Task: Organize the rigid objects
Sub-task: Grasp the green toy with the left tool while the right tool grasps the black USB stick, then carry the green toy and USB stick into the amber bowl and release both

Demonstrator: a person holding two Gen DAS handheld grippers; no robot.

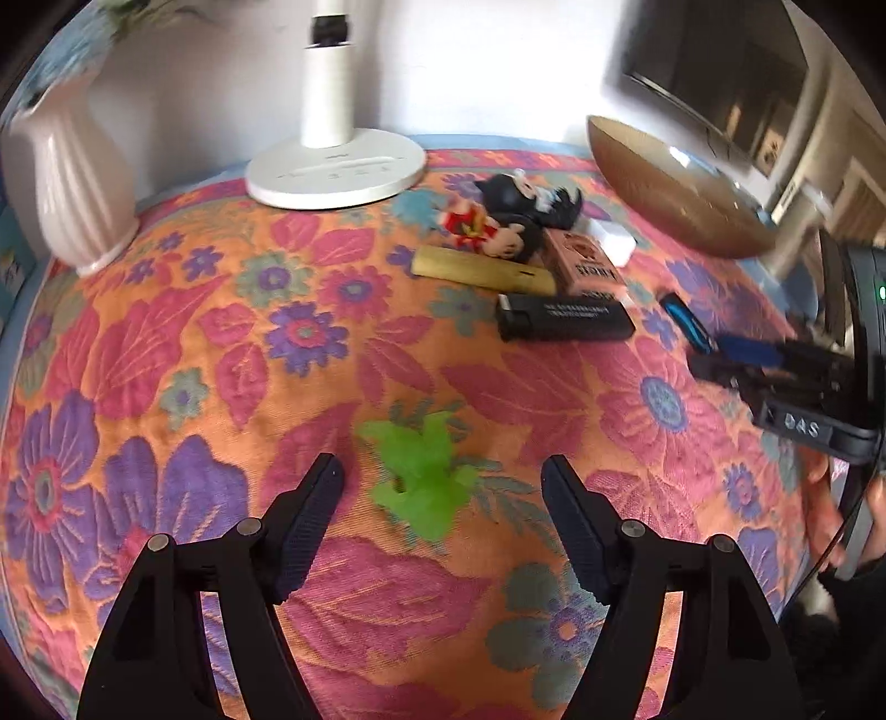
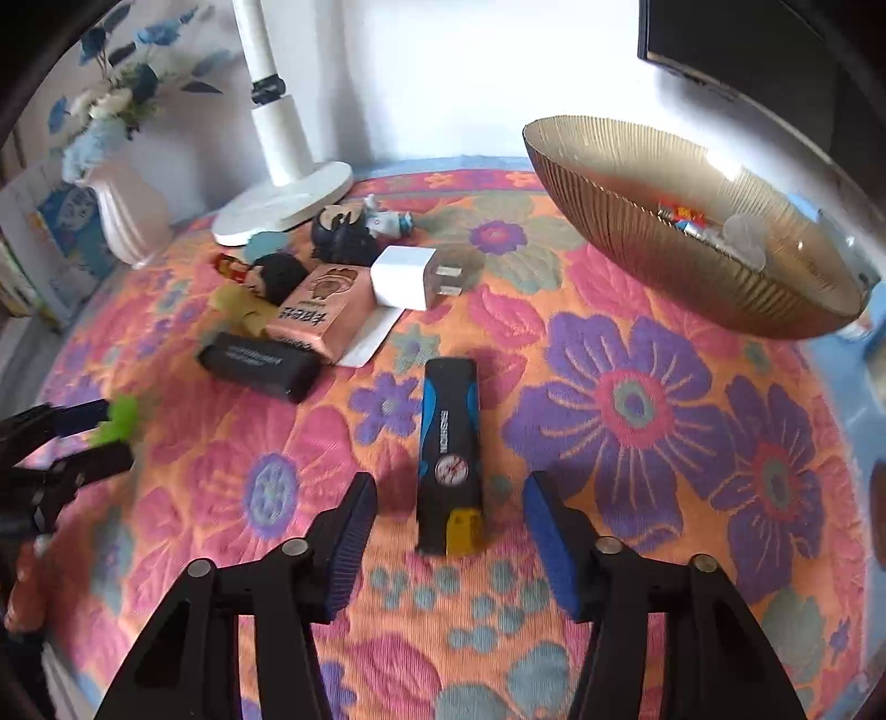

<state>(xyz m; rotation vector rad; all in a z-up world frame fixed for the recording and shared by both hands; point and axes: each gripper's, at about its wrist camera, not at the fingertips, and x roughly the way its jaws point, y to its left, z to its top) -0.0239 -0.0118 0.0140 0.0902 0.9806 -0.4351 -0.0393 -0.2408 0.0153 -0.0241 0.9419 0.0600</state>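
Note:
A green translucent toy (image 1: 423,476) lies on the flowered cloth between the open fingers of my left gripper (image 1: 443,471); whether they touch it I cannot tell. It also shows at the left of the right wrist view (image 2: 119,421). A black-and-blue device with a yellow end (image 2: 448,459) lies between the open fingers of my right gripper (image 2: 449,490). A cluster behind holds a black lighter (image 1: 565,324), a yellow stick (image 1: 482,270), a pink box (image 2: 321,315), a white charger (image 2: 404,277) and cartoon figures (image 1: 515,221).
A gold ribbed bowl (image 2: 664,243) with a few small items stands at the back right. A white lamp base (image 1: 335,171) and a white vase (image 1: 75,188) with flowers stand at the back left. A dark screen (image 2: 747,39) hangs behind.

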